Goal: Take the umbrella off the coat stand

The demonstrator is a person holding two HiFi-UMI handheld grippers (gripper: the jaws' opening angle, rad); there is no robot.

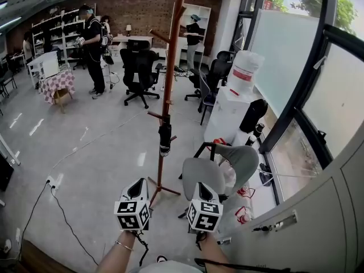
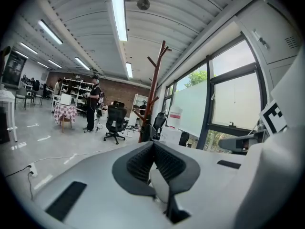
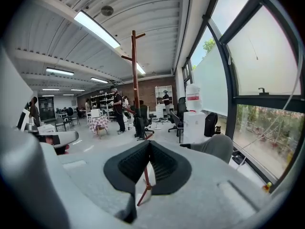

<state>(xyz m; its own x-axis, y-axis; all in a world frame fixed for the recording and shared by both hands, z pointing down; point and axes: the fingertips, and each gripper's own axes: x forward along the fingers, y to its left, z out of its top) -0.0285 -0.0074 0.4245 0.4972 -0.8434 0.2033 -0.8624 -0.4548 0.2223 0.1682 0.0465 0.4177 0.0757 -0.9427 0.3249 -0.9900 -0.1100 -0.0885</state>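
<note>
Left gripper (image 1: 138, 184) and right gripper (image 1: 203, 186) sit side by side at the bottom of the head view, each with its jaws pressed together and nothing between them; both are empty. They point toward the coat stand (image 1: 170, 67), a tall red-brown pole with short pegs that stands on spread legs on the grey floor (image 1: 96, 152), well apart from both grippers. A black folded umbrella (image 1: 165, 136) hangs low on the pole, close against it, below a short peg and above the legs. A grey office chair (image 1: 219, 166) stands just right of the stand's base. Farther back are a black office chair (image 1: 139, 67) and a standing person (image 1: 94, 50).
</note>
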